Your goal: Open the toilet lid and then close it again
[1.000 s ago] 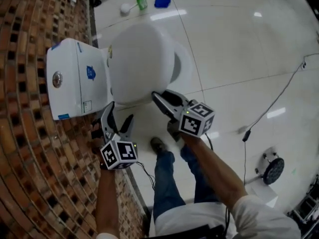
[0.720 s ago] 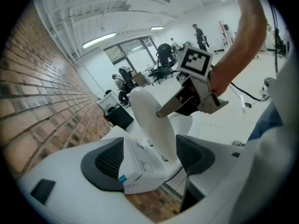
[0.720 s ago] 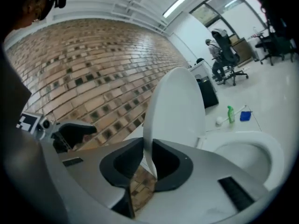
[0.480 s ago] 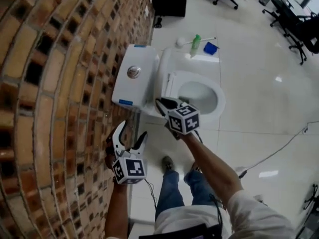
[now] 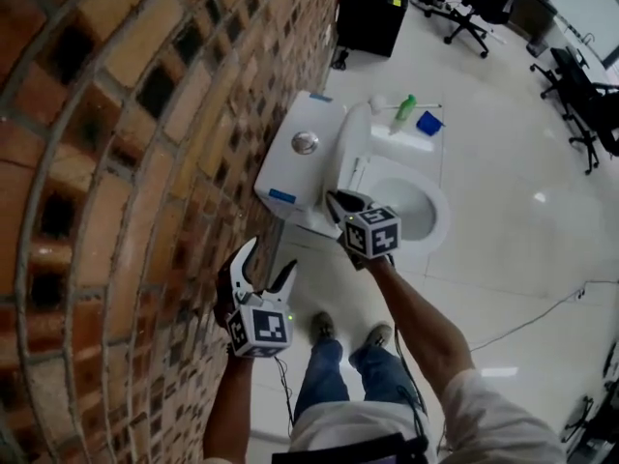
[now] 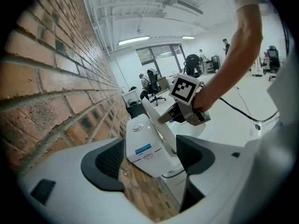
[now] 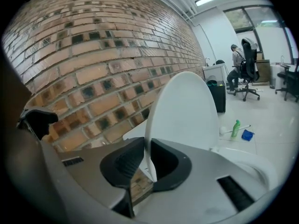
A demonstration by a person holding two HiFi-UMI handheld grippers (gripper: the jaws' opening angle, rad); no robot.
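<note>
The white toilet stands against the brick wall, its tank (image 5: 305, 153) next to the bricks. Its lid (image 7: 187, 111) stands upright in front of the tank, leaving the seat and bowl (image 5: 418, 206) uncovered. My right gripper (image 5: 340, 201) is shut on the lid's thin side edge; its jaws have just been closing, and in the right gripper view (image 7: 147, 160) the edge runs between the two pads. My left gripper (image 5: 267, 262) hangs open beside the wall with nothing in it. In the left gripper view (image 6: 149, 155) its jaws frame the tank (image 6: 142, 146) and the lid (image 6: 156, 122).
The brick wall (image 5: 145, 162) runs close along my left. Behind the toilet lie a green bottle (image 5: 404, 109), a blue object (image 5: 429, 122) and a white brush (image 5: 379, 102). A black bin (image 5: 372, 13) and office chairs (image 5: 464, 8) stand farther back. A cable (image 5: 542, 312) crosses the tiled floor.
A second ago the lid lay down with my right gripper at its front edge; now it stands upright, held by that gripper. Both grippers rose. The left stayed open.
</note>
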